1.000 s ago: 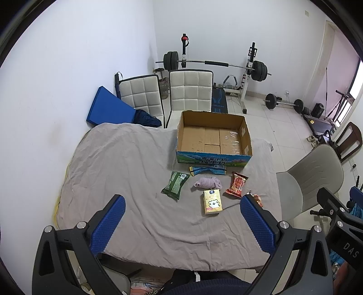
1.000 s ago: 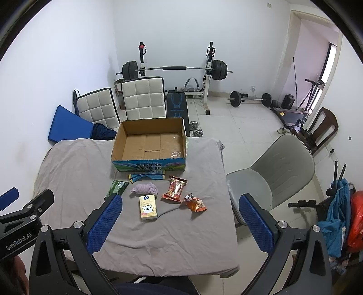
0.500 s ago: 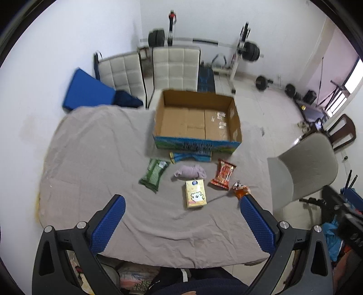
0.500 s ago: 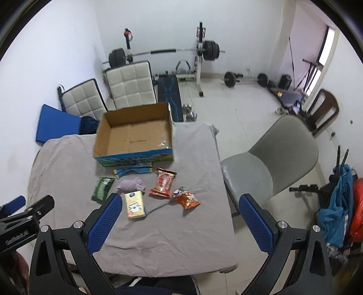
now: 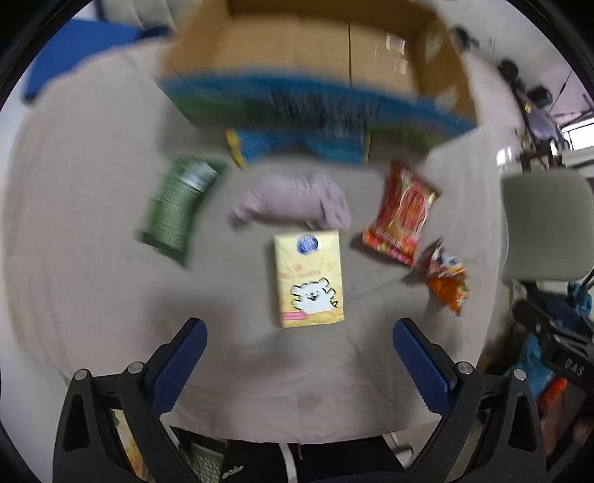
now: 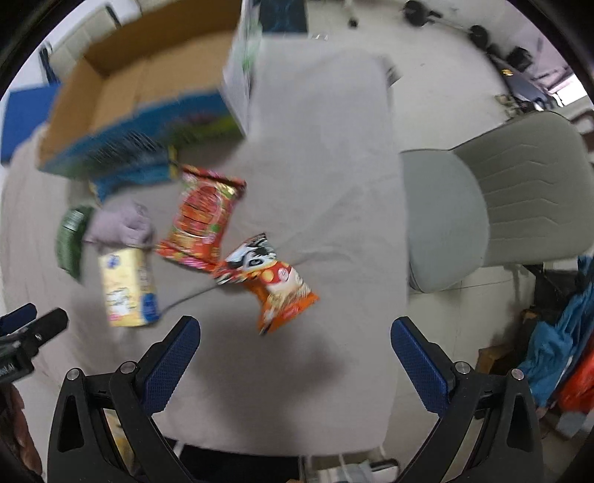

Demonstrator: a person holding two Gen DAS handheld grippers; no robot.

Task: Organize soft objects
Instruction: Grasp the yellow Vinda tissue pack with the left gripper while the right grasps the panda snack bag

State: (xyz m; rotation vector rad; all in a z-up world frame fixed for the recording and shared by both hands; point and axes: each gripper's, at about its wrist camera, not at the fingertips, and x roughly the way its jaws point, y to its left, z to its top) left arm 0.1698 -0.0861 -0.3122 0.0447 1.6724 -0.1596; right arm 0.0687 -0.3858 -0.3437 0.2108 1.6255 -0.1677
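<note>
On the grey cloth-covered table (image 5: 92, 297) lie a yellow tissue pack (image 5: 308, 278), a lilac cloth bundle (image 5: 293, 200), a green packet (image 5: 174, 208), a red snack bag (image 5: 401, 211), an orange snack bag (image 5: 447, 278) and a blue packet (image 5: 297, 146). Behind them stands an open cardboard box (image 5: 315, 48), empty inside. My left gripper (image 5: 299, 355) hangs open just short of the tissue pack. My right gripper (image 6: 295, 353) is open too, close above the orange snack bag (image 6: 274, 286), with the red bag (image 6: 202, 219) and tissue pack (image 6: 126, 286) to its left. Both views are motion-blurred.
A grey chair (image 6: 482, 197) stands at the table's right side. Blue and orange fabric (image 6: 560, 353) is piled on the floor at the right. Gym weights (image 6: 479, 33) lie on the tiled floor beyond. The near table edge (image 5: 297, 434) is just below the fingers.
Both grippers have dropped down and forward toward the table, so the packets now fill the views. The objects themselves have not moved. Both grippers stay open.
</note>
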